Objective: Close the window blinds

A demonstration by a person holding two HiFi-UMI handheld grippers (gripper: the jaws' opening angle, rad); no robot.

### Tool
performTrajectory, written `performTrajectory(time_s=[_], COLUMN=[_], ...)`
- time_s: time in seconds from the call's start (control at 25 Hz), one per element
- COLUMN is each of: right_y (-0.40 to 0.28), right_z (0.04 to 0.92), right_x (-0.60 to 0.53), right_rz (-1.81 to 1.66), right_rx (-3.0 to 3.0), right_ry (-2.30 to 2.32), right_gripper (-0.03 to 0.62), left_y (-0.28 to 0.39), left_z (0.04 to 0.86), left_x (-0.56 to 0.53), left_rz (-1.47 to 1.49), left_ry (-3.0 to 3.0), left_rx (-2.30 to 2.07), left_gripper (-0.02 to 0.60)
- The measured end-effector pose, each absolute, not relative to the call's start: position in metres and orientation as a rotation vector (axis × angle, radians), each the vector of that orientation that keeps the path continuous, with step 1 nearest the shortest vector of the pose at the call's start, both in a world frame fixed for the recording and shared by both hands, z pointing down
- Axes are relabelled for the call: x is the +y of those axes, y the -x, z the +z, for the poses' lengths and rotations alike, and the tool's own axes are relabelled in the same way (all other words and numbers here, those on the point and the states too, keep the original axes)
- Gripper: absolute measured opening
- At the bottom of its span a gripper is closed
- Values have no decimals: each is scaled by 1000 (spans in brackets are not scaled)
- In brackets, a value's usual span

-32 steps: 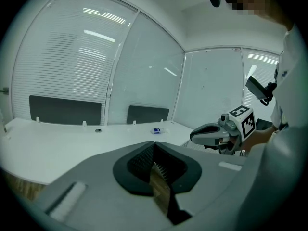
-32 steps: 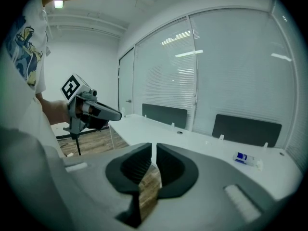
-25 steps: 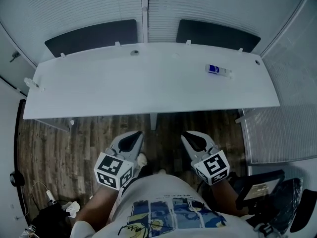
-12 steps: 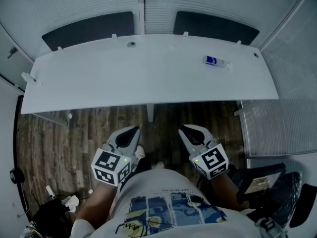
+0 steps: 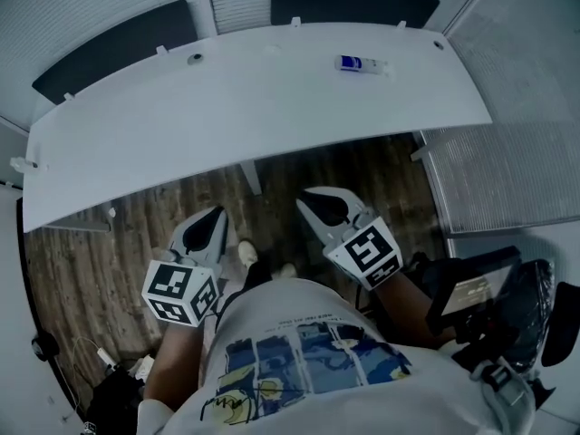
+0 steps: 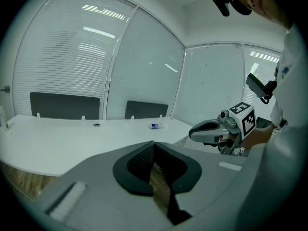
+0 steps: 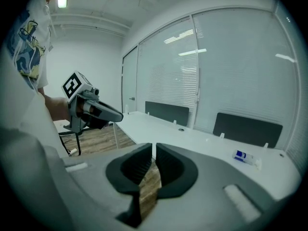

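Before the desk [image 5: 227, 107], left gripper [image 5: 216, 214] and right gripper [image 5: 306, 198] tilt downward, jaws clenched empty.

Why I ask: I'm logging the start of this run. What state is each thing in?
left gripper: shut, nothing between the jaws.
right gripper: shut, nothing between the jaws.
window blinds: lowered; slat angle cannot be told.
small bottle: lying on its side on the desk.
dark panels: upright along the desk's far edge.
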State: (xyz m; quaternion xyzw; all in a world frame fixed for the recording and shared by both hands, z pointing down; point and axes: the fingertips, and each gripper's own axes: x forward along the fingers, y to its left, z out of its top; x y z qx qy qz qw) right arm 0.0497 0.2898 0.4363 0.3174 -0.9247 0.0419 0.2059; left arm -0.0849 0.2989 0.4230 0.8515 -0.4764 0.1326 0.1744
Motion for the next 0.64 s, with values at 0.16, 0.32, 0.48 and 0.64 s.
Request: performTrajectory(time_s=[0.16,0.32,0.48,0.64], right_y=[-40,-39,-35,-33], right_z=[436,434,433,435], right_x=[284,283,280,281], right_rz=[112,105,97,99], right_rx=[-2567,-2564,-2572,-2574], right_ry=[-888,-889,-877,-859], right_gripper=[26,26,26,25], left_y=[93,93,97,95], left_z=[425,424,421,422], left_x=[294,292,290,290], left_rz=[366,368,385,384], left_ry=[-2411,-2413,-2423,-2421], left_rx=[-1339,-1338,-1362,-1365], left_gripper=[5,5,5,5])
